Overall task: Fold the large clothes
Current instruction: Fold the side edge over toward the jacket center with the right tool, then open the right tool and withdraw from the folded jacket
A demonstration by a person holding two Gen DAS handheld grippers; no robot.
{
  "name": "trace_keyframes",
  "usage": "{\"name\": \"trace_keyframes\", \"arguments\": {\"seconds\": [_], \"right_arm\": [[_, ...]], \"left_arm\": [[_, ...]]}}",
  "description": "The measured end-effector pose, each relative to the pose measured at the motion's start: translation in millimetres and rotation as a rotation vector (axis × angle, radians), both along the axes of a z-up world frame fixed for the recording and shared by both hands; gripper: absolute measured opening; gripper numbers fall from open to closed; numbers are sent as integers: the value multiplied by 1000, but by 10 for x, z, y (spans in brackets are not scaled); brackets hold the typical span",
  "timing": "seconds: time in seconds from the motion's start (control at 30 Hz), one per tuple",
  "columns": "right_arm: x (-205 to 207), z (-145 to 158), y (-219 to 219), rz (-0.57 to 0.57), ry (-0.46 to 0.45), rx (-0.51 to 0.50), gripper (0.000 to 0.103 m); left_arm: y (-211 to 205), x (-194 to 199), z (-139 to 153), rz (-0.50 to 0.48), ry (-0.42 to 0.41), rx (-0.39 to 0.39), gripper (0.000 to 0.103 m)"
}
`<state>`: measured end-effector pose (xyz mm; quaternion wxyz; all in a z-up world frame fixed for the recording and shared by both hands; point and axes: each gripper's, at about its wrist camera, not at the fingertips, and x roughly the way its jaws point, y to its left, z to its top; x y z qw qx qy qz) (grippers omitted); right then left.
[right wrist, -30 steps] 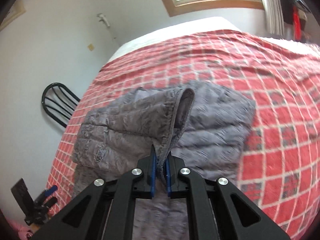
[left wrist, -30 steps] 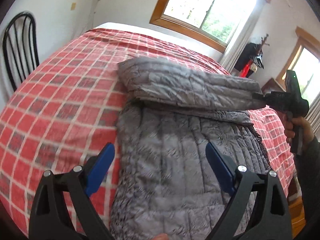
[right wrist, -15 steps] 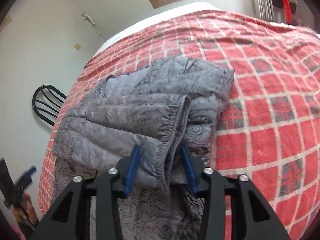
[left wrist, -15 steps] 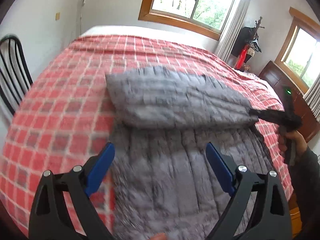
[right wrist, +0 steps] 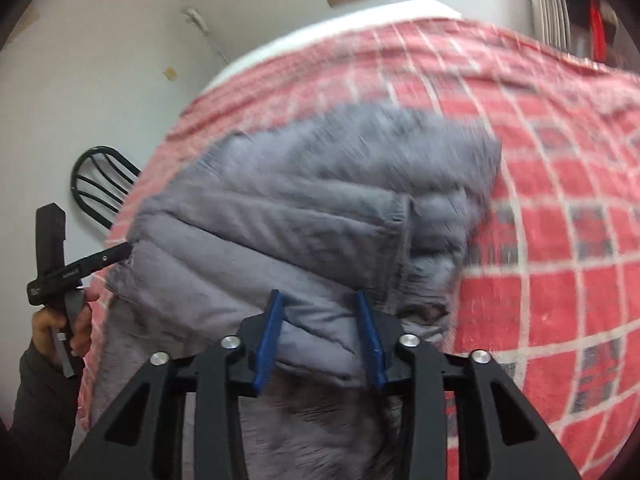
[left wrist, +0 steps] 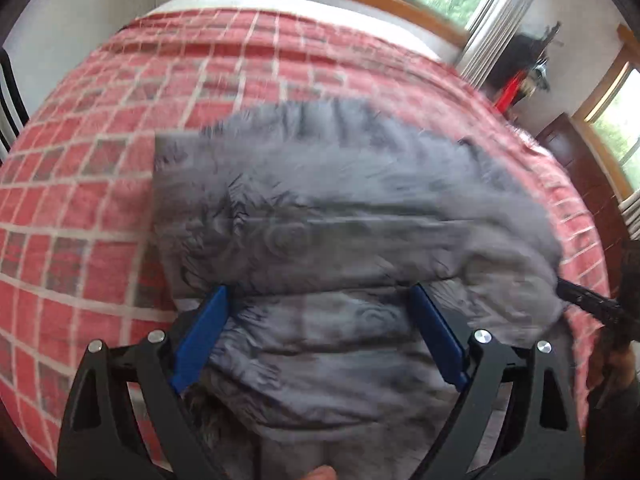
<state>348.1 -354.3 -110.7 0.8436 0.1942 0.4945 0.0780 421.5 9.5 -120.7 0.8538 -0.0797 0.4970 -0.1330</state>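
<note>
My left gripper (left wrist: 320, 332) fingers are released, spread wide over the grey quilted jacket (left wrist: 340, 216). My right gripper (right wrist: 320, 336) fingers are released too, straddling a folded edge. The jacket lies folded on the red checked bed (left wrist: 80, 200).

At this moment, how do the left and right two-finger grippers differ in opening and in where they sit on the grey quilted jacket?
The left gripper is spread wide; the right gripper has a narrower gap. The left gripper faces the broad folded body of the grey quilted jacket; the right gripper straddles a padded fold near its cuffed edge. Both are open, with blue finger pads, over the red checked bedspread.
</note>
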Motion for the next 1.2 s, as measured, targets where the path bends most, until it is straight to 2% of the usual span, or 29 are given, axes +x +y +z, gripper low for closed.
{"name": "trace_keyframes", "arguments": {"seconds": [0.13,0.27,0.33,0.5,0.57,0.7,0.83,0.9,1.0,1.1,1.2], "right_arm": [[-71,115,-41,6,-20,-5,31],[-259,386,-39,26,-95,6,35],[-255,333,10,45,-78,3,37],[-111,16,22,25,-10,-12,36],[-156,97,23,14,-19,-7,37],[-388,304,21,26,-51,5,48],[-743,401,74,45,-45,19,64],[-1000,412,100,48,-42,25,82],[-1372,364,112,52,-25,45,86],[-1701,282,67,33,-1,112,87],[-1983,207,57,35,42,122,87]], "left_arm": [[29,-53,77,-19,-23,-12,90],[177,-348,370,-48,-90,-93,91],[193,-418,362,-61,-86,-125,91],[74,-337,9,-66,-38,-9,91],[79,-371,42,-67,-50,2,91],[98,-598,240,-73,-92,43,91],[91,-962,351,-102,-107,74,92],[95,-1139,356,-119,-98,87,92],[168,-1460,293,-132,-64,102,93],[283,-1802,249,-115,-65,155,93],[401,-2076,246,-103,-70,162,93]]}}
